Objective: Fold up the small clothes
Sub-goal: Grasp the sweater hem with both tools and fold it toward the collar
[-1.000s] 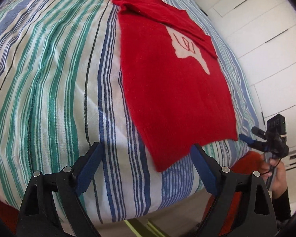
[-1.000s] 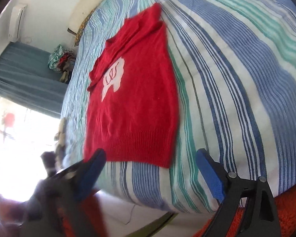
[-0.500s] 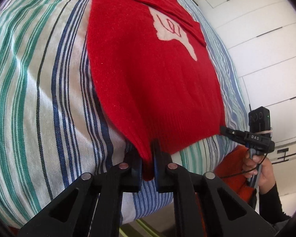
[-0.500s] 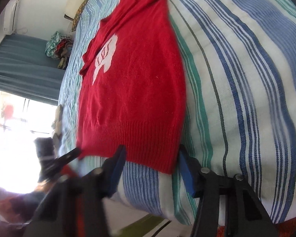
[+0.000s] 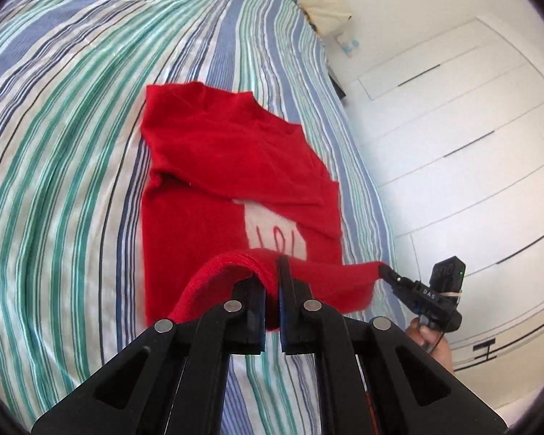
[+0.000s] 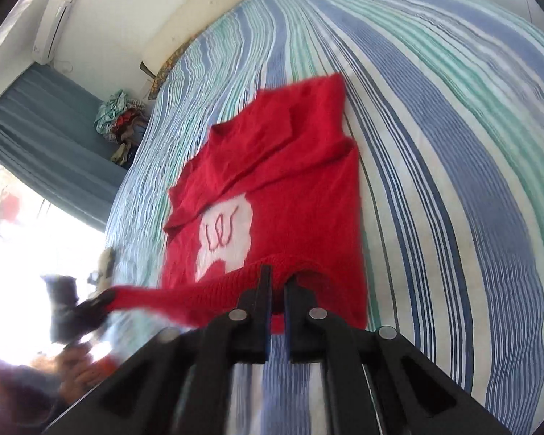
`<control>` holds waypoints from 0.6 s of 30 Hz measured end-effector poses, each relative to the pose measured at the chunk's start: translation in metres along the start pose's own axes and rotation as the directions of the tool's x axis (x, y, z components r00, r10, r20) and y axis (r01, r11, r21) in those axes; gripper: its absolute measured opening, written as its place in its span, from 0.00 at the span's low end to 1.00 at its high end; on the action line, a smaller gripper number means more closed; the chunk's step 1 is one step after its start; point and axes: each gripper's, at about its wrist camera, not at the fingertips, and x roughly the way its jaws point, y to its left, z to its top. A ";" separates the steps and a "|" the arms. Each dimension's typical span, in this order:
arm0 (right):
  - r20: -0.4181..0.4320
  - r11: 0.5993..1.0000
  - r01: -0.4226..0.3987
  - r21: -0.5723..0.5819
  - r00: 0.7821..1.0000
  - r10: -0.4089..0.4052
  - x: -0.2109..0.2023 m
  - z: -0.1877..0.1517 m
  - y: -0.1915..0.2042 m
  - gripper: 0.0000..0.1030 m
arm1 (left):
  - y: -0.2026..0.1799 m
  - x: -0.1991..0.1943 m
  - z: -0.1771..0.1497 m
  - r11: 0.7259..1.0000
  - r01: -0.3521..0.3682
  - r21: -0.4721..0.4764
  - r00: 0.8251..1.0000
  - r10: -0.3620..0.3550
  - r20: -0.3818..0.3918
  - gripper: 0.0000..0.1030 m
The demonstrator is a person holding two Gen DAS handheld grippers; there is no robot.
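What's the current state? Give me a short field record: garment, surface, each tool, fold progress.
garment: red sweater with white motif, sleeves folded across chest
surface: striped bedspread
left tool: shut on the hem corner
right tool: shut on the other hem corner
fold progress: hem lifted off the bed, stretched between both tools, not yet laid over

Your two wrist cameras look down along their fingers from the bed's [image 5: 72,145] near edge, close in, sharing the red sweater [image 5: 206,166].
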 end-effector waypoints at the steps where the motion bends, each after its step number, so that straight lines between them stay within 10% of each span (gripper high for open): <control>1: 0.022 1.000 0.016 -0.013 1.000 -0.016 0.010 0.019 0.004 0.05 | 0.003 0.010 0.020 1.000 -0.006 -0.010 1.000 0.006 0.005 0.03; 10: 0.098 0.987 0.134 -0.092 0.987 -0.125 0.120 0.168 0.029 0.05 | 0.041 0.097 0.148 0.985 -0.161 -0.065 0.985 0.164 0.047 0.03; 18: 0.118 0.981 0.168 -0.093 0.981 -0.156 0.195 0.210 0.021 0.08 | 0.072 0.140 0.180 0.959 -0.258 -0.116 0.966 0.258 -0.014 0.21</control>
